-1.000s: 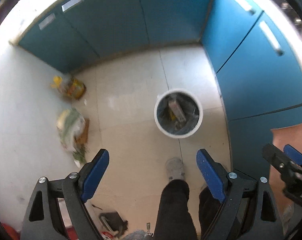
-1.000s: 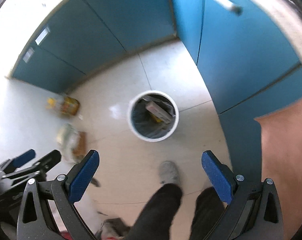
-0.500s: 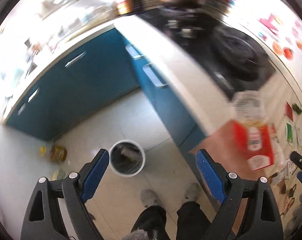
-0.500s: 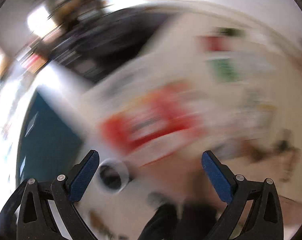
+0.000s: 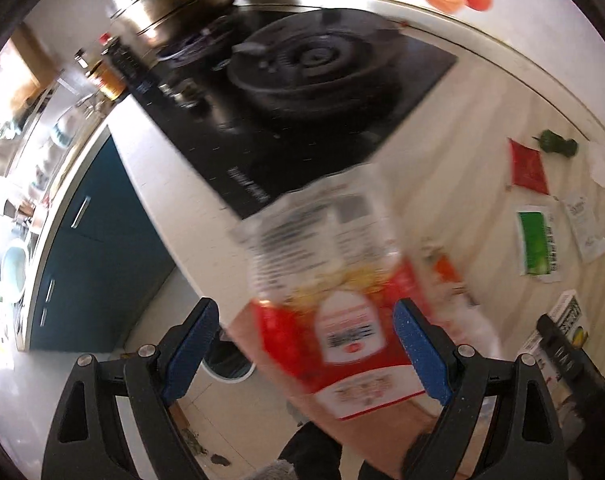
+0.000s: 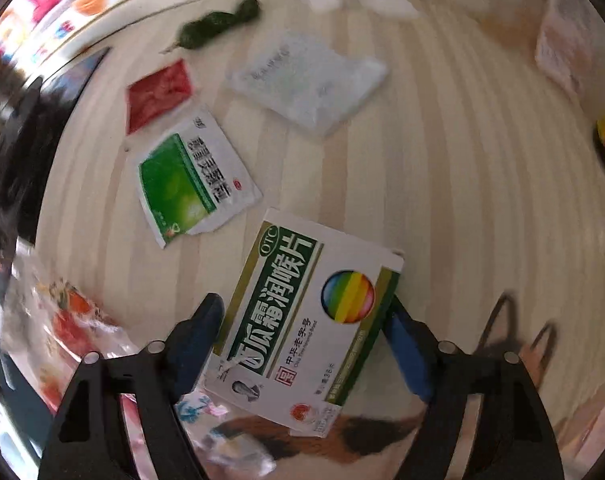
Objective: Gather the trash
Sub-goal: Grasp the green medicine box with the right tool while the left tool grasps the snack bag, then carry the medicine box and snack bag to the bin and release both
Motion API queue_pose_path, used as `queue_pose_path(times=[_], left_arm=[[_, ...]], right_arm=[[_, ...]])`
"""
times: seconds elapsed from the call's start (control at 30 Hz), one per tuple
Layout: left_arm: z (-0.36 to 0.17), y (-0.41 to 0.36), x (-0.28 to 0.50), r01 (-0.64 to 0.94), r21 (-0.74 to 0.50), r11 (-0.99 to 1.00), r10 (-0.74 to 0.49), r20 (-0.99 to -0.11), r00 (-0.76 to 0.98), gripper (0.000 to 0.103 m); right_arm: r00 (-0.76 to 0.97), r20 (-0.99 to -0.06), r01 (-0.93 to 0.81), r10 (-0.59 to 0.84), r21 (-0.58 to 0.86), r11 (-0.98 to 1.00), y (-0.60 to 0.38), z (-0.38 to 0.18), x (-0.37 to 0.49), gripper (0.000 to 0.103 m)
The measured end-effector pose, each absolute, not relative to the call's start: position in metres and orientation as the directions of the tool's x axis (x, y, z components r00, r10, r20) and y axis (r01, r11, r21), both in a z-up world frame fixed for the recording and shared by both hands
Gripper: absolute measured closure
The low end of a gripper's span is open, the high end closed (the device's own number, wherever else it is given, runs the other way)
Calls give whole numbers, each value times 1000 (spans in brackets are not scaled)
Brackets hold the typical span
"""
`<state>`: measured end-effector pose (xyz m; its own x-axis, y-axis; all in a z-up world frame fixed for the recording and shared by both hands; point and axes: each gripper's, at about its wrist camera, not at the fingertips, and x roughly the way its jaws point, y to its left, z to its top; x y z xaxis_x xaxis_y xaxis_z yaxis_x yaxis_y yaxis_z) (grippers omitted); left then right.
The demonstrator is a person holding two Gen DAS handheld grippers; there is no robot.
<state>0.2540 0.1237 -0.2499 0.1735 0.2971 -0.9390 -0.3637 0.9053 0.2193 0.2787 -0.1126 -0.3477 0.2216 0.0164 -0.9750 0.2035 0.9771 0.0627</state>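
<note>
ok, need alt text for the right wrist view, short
The open right hand-held gripper straddles a white and green cardboard medicine box with a rainbow circle lying on a pale striped countertop. Beyond it lie a green and white sachet, a red square packet, a clear plastic pouch and a dark green vegetable scrap.

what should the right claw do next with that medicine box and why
Probably close. The right claw is open, its blue pads either side of the white and green cardboard medicine box lying flat on the pale striped counter; it seems not yet gripped.
</note>
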Motion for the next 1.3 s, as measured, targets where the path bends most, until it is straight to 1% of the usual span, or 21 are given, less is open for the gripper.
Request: queue_pose_path(times=[0.07,0.13,0.2,0.23,0.33,0.4,0.43,0.47,0.5,0.53,0.57,0.6,0.73,0.83,1.0,1.07,1.13,1.27,1.3], left_arm=[[-255,109,261,-346,199,917,268,-949,165,14],[-265,94,266,-332,154,931,210,-968,139,14],[-280,75,269,-312,75,947,113,-988,104,14],[-287,67,270,-302,53,952,83,-993,89,14],[-309,33,274,-232,-25,972,-17,-999,33,15],[-322,9,275,-180,-42,983,-41,-999,5,15],[-326,0,276,-155,-42,987,-42,-999,-2,23],[-331,-9,276,-135,-26,990,-28,-1000,-10,34],[-337,-16,277,-109,-10,994,-12,-1000,-19,68],[-342,-20,277,-95,1,995,-2,-999,-34,86],[-341,-21,277,-94,-4,996,-6,-1000,-19,89],[-340,-22,278,-85,5,996,5,-1000,-4,103],[-327,-18,278,-74,25,997,28,-999,38,103],[-300,-19,276,-61,18,998,24,-994,105,103],[-242,-12,270,-48,16,999,27,-969,247,103],[-224,8,264,-70,22,997,41,-960,279,103],[-205,26,255,-100,2,995,33,-948,316,103],[-181,74,231,-170,-44,985,20,-934,357,103],[-179,90,224,-185,-53,981,18,-932,361,103]], right_arm=[[224,-974,180,25,66,981,-125,-349,279,25],[241,-970,172,33,76,982,-147,-344,276,25],[245,-968,181,45,92,979,-172,-341,276,26],[248,-967,193,51,101,976,-189,-339,275,26],[255,-966,226,48,107,968,-225,-333,272,26],[257,-966,247,40,106,963,-247,-329,270,26],[259,-965,263,35,105,959,-259,-328,270,26],[261,-965,276,30,104,956,-271,-328,270,27],[263,-965,286,24,102,953,-278,-329,262,27],[264,-964,297,21,102,949,-286,-329,260,27],[264,-964,308,17,101,946,-293,-330,258,27],[264,-964,317,15,101,943,-301,-330,254,27],[265,-964,333,20,111,936,-314,-327,248,28],[281,-959,319,31,123,940,-306,-320,249,28],[326,-943,268,71,164,949,-291,-291,248,29],[346,-934,237,89,179,955,-275,-280,253,29],[366,-924,208,114,200,957,-257,-268,254,29],[395,-900,118,183,248,962,-213,-240,245,29],[398,-896,98,197,255,962,-194,-241,250,29]])
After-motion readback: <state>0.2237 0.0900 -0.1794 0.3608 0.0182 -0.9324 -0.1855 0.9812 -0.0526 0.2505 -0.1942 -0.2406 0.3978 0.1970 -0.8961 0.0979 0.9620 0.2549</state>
